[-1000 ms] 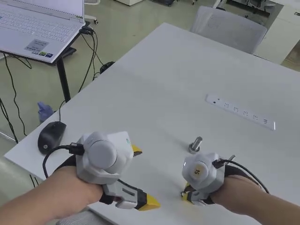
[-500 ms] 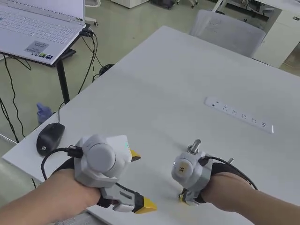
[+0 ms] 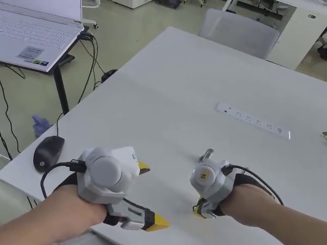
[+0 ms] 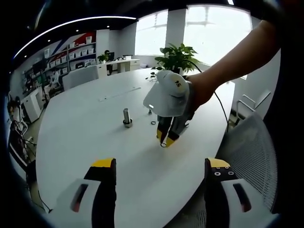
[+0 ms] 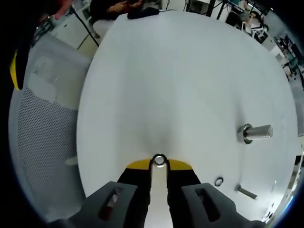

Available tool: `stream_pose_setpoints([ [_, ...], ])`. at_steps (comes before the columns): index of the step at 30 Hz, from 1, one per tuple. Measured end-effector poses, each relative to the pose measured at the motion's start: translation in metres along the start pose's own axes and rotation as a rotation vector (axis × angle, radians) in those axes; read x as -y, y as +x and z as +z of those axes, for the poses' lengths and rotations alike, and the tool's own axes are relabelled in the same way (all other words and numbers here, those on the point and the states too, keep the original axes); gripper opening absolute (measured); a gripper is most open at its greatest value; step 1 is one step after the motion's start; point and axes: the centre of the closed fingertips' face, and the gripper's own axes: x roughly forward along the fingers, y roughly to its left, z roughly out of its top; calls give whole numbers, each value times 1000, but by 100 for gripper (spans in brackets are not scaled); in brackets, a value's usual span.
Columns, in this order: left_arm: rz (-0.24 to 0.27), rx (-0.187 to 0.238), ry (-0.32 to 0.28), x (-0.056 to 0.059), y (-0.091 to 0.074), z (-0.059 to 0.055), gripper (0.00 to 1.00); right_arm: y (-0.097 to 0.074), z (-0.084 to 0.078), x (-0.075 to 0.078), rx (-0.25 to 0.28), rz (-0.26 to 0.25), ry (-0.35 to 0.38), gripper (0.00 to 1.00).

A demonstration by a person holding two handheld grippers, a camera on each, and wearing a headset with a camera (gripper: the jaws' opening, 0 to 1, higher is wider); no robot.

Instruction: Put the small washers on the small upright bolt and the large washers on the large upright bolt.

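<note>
1. The right gripper (image 5: 159,164) has its jaws pinched on a washer (image 5: 159,160), low over the white table (image 5: 166,85).
2. The large bolt (image 5: 254,132) stands near it, with a loose washer (image 5: 218,181) and the small bolt (image 5: 246,191) beside.
3. The left gripper (image 4: 160,164) has its jaws wide apart, holding nothing.
4. A power strip (image 3: 253,121) lies well beyond, and a mouse (image 3: 45,153) sits at the table's edge.

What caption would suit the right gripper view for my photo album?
Right gripper pinches a washer over the white table, with the large bolt standing nearby.
</note>
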Motion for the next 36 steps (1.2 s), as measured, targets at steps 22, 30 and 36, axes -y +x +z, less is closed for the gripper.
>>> stream_pose_setpoints([
  [22,-69,-29,44,4,19,1,75,-49,-83,35,-10,-88,202,12],
  [30,-74,-32,44,7,23,3,75,-62,-103,54,-19,-104,249,12],
  [36,-58,-32,37,7,20,1,76,-69,-100,75,4,-113,275,12],
])
